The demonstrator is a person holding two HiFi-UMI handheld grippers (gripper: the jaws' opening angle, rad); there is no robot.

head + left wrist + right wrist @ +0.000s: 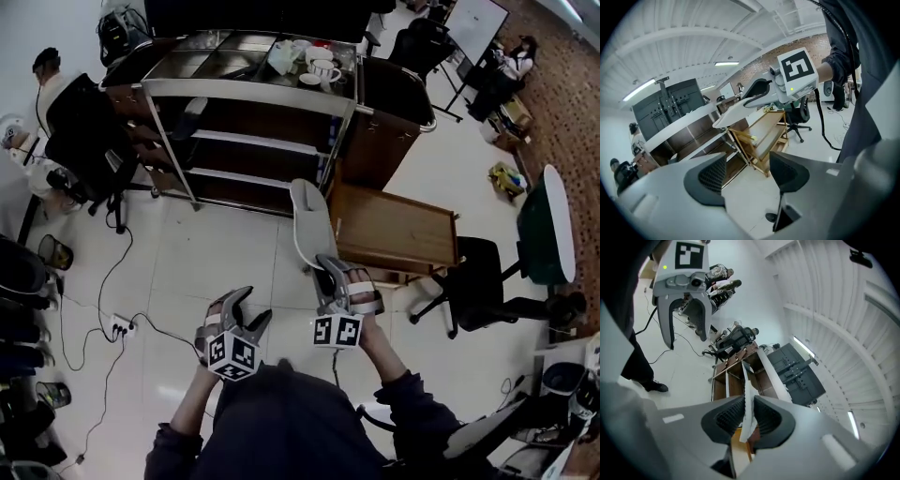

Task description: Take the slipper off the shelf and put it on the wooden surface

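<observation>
**Slipper pinched by one end, short of the wood**

The right hand-held gripper has its jaws pressed together on the slipper. In the right gripper view the ribbed pads squeeze a thin white edge of it, with the rest reaching away toward the top of the frame. The left hand-held gripper is spread and holds nothing; only floor shows between its jaws.

In the head view the slipper is off the shelf, which stands in the upper middle of the frame. It is carried in the air just left of the wooden desk at centre right, over white floor rather than over the wood. The left gripper view also shows it held out beside the desk's frame.

The risks, as I judge them:
- The grip takes only a narrow strip at one end, so the long free end could swing and work loose during a quick move.
- Opening the jaws here would drop the slipper on the floor, so it should be over the desk first.
- The toe could catch the desk's near edge if it comes in low.
</observation>
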